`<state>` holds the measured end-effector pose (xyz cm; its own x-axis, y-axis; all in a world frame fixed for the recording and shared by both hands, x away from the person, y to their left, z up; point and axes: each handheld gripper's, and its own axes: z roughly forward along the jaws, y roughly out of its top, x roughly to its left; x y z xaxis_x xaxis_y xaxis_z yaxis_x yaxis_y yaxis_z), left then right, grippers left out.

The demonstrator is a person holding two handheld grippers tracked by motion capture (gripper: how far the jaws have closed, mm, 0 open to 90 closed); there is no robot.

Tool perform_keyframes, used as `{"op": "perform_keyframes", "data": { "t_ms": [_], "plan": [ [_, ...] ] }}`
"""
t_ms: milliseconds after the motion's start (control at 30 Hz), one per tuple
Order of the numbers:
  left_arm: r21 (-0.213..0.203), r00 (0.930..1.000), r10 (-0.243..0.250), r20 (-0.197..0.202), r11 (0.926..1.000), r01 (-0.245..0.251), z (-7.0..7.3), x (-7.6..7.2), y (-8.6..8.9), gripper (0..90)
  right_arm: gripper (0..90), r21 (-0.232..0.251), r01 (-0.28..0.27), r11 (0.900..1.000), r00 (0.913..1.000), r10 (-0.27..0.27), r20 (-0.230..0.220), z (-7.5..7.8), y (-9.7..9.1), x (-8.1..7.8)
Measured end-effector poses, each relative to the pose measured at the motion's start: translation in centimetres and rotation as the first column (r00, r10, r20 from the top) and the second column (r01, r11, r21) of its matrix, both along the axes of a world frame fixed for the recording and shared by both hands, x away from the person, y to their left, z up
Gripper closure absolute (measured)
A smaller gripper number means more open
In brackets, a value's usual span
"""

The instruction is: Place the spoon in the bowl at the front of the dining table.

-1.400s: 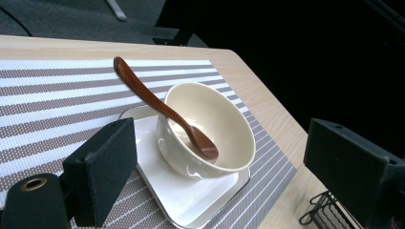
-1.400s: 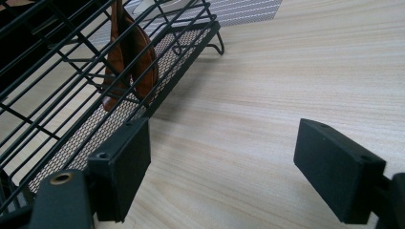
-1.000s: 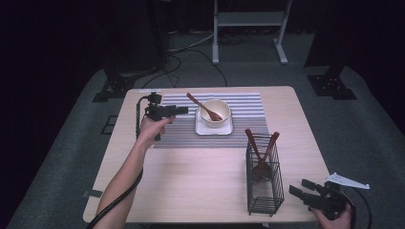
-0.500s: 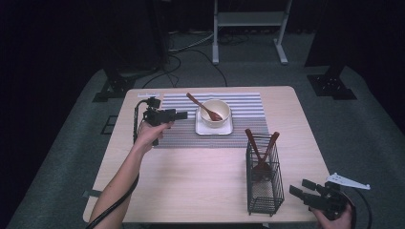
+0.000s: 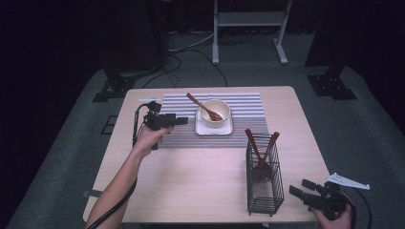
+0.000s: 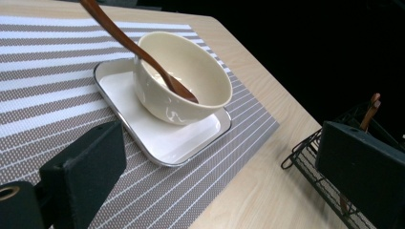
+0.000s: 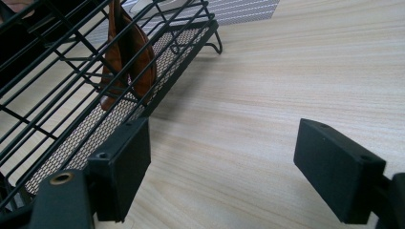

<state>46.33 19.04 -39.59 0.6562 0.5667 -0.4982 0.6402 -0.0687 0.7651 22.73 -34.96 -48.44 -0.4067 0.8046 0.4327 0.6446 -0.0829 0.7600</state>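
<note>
A cream bowl (image 5: 216,112) stands on a white tray (image 5: 214,129), on a striped placemat (image 5: 248,110). A brown wooden spoon (image 5: 203,107) leans in it. My left gripper (image 5: 181,120) hovers open at the mat's left edge and points at the bowl. In the left gripper view, the bowl (image 6: 184,81), spoon (image 6: 138,47) and tray (image 6: 162,138) lie ahead of the open left gripper (image 6: 224,162). A black wire basket (image 5: 262,183) holds wooden utensils (image 5: 260,152). My right gripper (image 5: 301,187) rests open just right of it. The right gripper view has the basket (image 7: 71,109) left of the empty right gripper (image 7: 229,162).
The wooden table (image 5: 191,181) has bare room at its front centre and left. Its front edge runs close under the basket and my right hand. A metal stand (image 5: 248,19) and dark equipment stand on the floor behind the table.
My left gripper has drifted slightly toward the near side and the right, along the mat's left edge. The right gripper has stayed put.
</note>
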Motion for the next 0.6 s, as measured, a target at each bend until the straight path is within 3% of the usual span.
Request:
{"op": "perform_keyframes", "data": {
  "t_ms": [600],
  "plan": [
    [0.019, 0.9994, -0.032, 0.009, 0.9993, 0.032, -0.7, -2.1, 0.1, 1.3, 19.0, -0.002, 0.001, 1.0, 1.0, -0.001, -0.004, 0.0, 0.0, 0.0]
  ]
}}
